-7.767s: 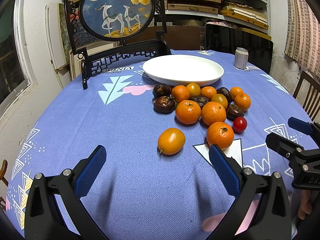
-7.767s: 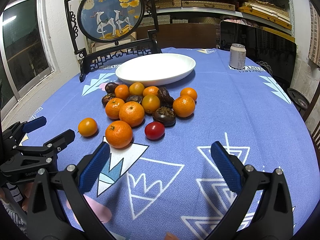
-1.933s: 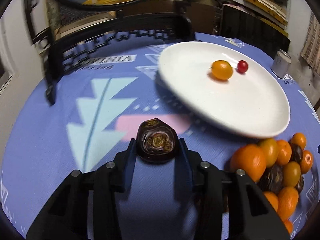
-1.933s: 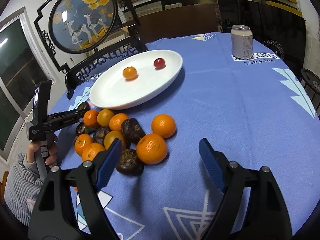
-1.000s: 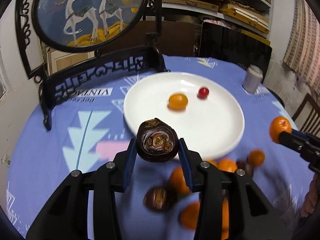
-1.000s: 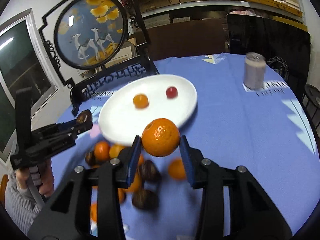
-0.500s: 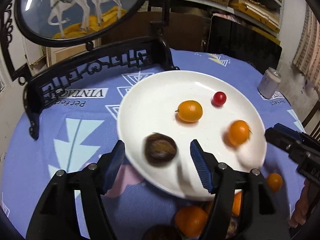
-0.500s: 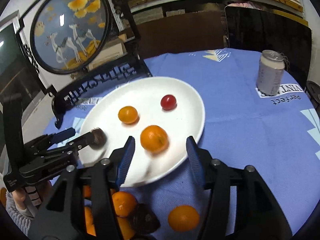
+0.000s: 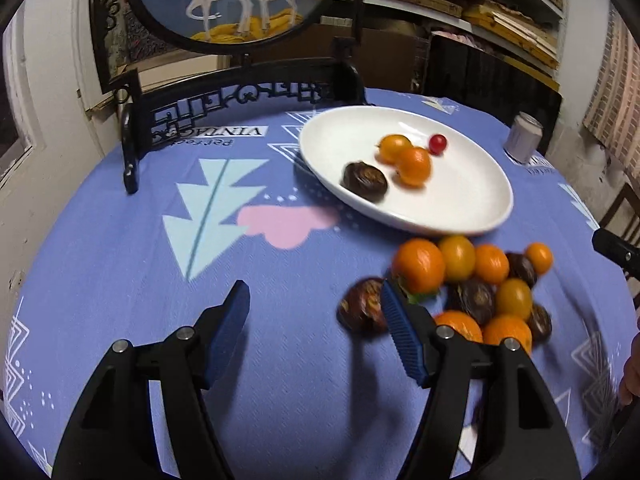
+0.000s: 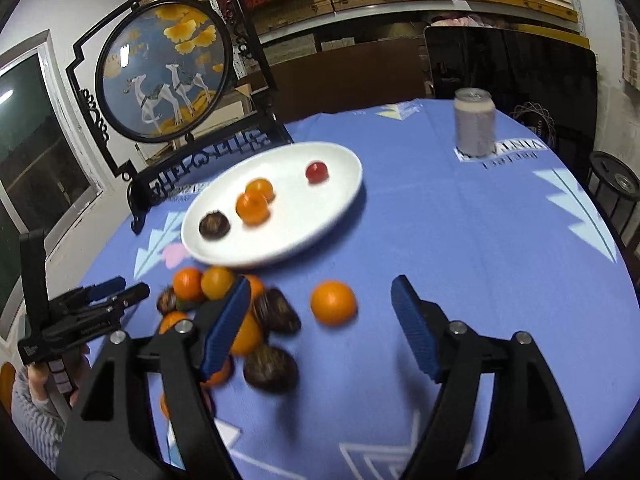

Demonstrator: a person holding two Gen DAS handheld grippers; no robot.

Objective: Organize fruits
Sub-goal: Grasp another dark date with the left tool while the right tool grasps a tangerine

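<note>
**Four fruits on plate, both grippers released**

On the tablecloth (image 9: 120, 264), a plate (image 9: 472, 200) is seen holding four fruits (image 9: 414, 166). The pile (image 9: 472, 280) lies beside it. The right gripper (image 10: 320, 316), jaws just widened, and left gripper (image 9: 314, 320) are held apart, empty.

Bare tablecloth (image 9: 120, 264) left of fruit pile (image 9: 476, 280); plate (image 9: 480, 208) beyond.

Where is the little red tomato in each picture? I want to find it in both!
Left wrist view: the red tomato sits at the far side of the white plate, upper right of centre.
Right wrist view: the red tomato is on the plate's far right part, just above centre.
Shared landmark: the silver can standing beyond the plate.
</note>
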